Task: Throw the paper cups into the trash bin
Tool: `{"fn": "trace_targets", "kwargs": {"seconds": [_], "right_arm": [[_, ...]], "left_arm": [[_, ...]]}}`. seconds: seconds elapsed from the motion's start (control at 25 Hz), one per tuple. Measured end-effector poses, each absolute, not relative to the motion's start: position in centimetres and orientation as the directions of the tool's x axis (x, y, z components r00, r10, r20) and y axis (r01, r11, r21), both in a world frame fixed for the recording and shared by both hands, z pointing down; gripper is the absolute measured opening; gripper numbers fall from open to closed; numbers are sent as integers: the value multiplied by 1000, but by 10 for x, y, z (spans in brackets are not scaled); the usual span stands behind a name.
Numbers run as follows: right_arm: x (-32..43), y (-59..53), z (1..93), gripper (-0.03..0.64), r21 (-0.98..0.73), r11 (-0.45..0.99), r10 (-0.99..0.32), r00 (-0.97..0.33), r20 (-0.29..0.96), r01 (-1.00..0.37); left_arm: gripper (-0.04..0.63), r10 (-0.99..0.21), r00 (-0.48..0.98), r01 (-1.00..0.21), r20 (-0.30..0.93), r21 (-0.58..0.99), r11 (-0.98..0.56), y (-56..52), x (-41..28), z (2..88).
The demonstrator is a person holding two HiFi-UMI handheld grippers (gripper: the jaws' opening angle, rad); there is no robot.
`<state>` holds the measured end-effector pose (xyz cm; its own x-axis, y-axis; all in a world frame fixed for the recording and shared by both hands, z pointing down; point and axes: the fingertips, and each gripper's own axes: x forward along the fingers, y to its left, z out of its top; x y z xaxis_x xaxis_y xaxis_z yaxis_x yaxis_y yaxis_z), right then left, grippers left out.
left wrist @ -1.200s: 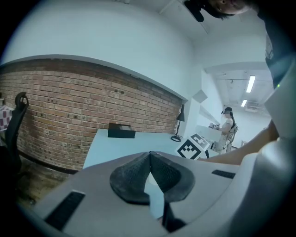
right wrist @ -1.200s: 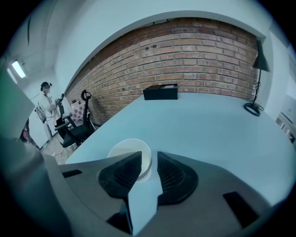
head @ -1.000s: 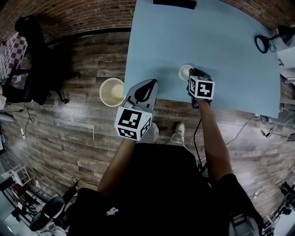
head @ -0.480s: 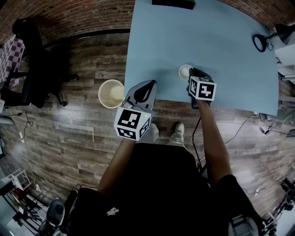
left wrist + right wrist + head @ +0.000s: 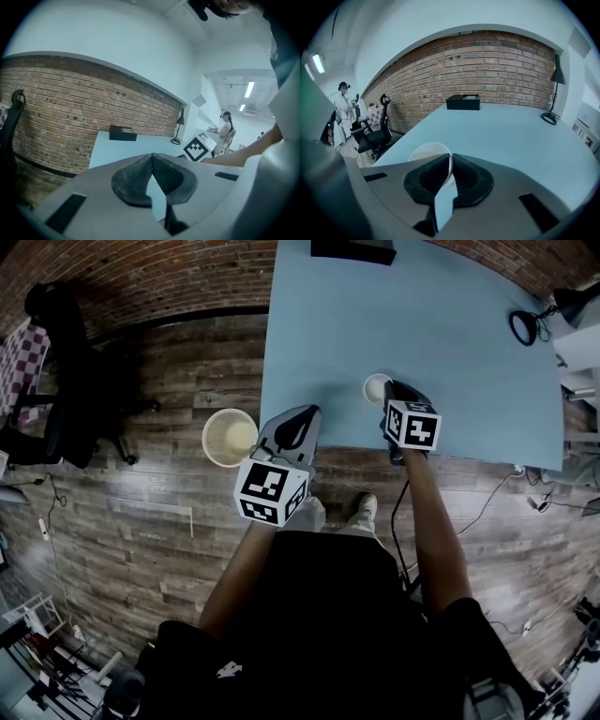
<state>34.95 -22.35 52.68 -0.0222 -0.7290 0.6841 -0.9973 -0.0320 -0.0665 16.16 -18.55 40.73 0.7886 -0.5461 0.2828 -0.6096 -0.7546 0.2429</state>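
A white paper cup (image 5: 376, 387) stands upright near the front edge of the blue table (image 5: 450, 343). My right gripper (image 5: 390, 396) is at the cup's right side, jaws shut on its rim. In the right gripper view the thin rim of the cup (image 5: 427, 152) is pinched between the dark pads (image 5: 466, 176). My left gripper (image 5: 306, 414) hovers over the table's front left corner, shut and holding nothing; its pads (image 5: 133, 180) meet at the tip. The round cream trash bin (image 5: 230, 437) stands on the wooden floor just left of the table.
A black box (image 5: 352, 248) lies at the table's far edge and a black desk lamp (image 5: 531, 325) at its right. A black office chair (image 5: 66, 362) stands far left. Cables (image 5: 497, 502) trail on the floor at the right. A person (image 5: 344, 105) stands in the distance.
Both grippers and the cup hold their places. Only the head view has shifted a little, so the bin and table sit slightly further right.
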Motion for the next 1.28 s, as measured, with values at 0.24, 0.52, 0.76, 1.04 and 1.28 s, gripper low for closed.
{"fn": "trace_targets", "kwargs": {"seconds": [0.24, 0.52, 0.76, 1.04, 1.28], "right_arm": [[324, -225, 510, 26, -54, -5, -753, -32, 657, -999], [284, -224, 492, 26, -88, 55, -788, -98, 608, -995], [242, -231, 480, 26, -109, 156, -787, -190, 587, -982], [191, -256, 449, 26, -130, 302, -788, -324, 524, -944], [161, -280, 433, 26, -135, 400, -768, -412, 489, -906]], "left_arm": [[8, -569, 779, -624, 264, 231, -746, -187, 137, 401], [8, -611, 749, -658, 256, 189, -729, -181, 109, 400], [8, -672, 692, -720, 264, 201, -664, -182, 78, 398], [8, -734, 622, -782, 271, 194, -592, -188, 54, 396], [8, -764, 586, -810, 270, 185, -556, -203, 47, 394]]}}
